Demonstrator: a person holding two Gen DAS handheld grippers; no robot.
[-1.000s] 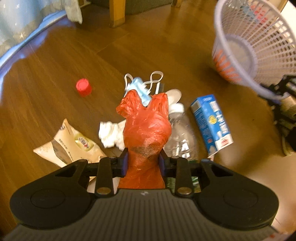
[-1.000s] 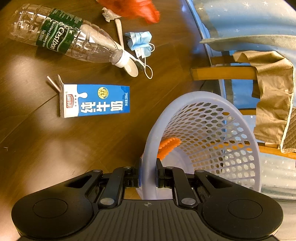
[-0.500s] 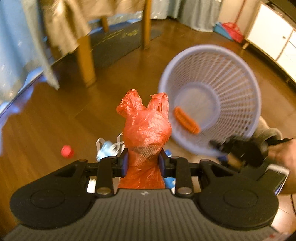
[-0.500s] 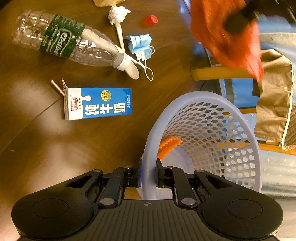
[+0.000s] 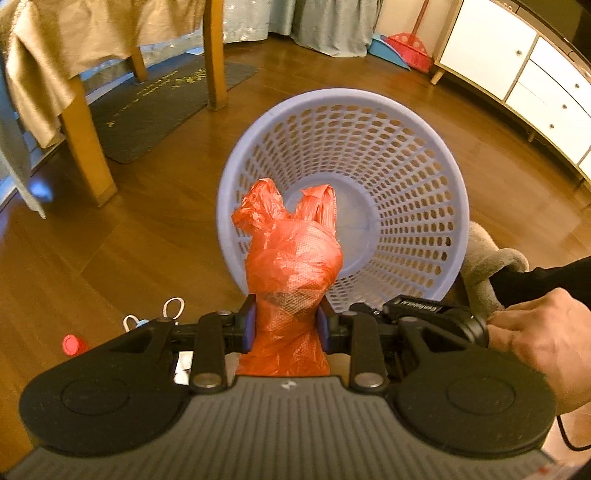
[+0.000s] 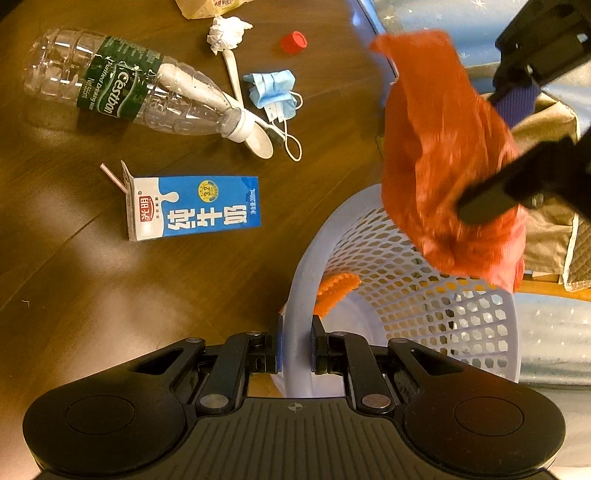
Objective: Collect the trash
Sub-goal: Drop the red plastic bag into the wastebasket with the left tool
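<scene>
Our left tongs are clenched on the orange plastic bag, which a second ago hung over the litter on the floor and now sits in front of the mouth of the lavender basket. From the right wrist view the bag hangs above the basket's rim. Our right tongs stay clamped on that rim, unmoved. The milk carton, water bottle, face mask, tissue and red cap lie on the floor as before.
</scene>
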